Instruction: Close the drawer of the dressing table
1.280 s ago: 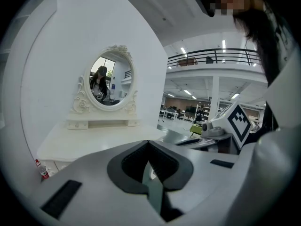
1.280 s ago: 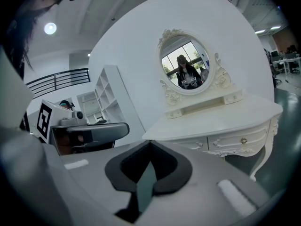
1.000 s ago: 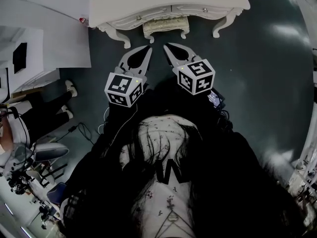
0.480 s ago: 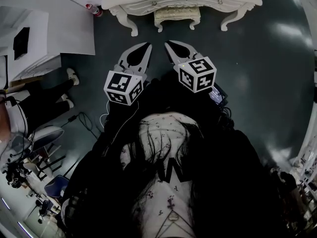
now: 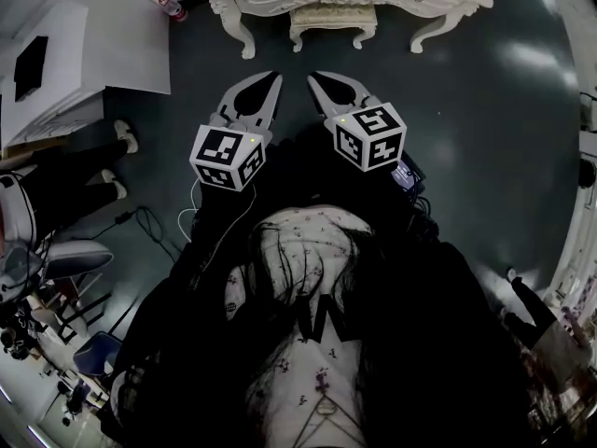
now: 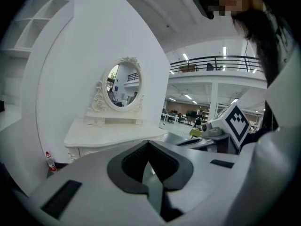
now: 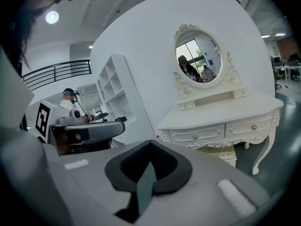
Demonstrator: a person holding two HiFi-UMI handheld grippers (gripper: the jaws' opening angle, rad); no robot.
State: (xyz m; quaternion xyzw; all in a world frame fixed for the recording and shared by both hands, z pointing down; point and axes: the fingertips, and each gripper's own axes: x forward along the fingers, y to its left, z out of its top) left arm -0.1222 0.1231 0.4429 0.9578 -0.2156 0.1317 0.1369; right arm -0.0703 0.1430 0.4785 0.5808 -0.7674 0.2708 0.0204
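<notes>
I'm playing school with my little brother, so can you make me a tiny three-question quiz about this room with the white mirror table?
1. True or false: the left gripper and the right gripper are both shut, with nothing between their jaws.
2. What stands tucked under the dressing table? A) a stool B) a basket C) a suitcase
3. Fill in: the mirror on top of the dressing table has an ______ shape.

Key
1. True: each gripper's own view shows its jaws meeting on nothing.
2. A: the stool stands between the table's legs.
3. Oval.
</notes>
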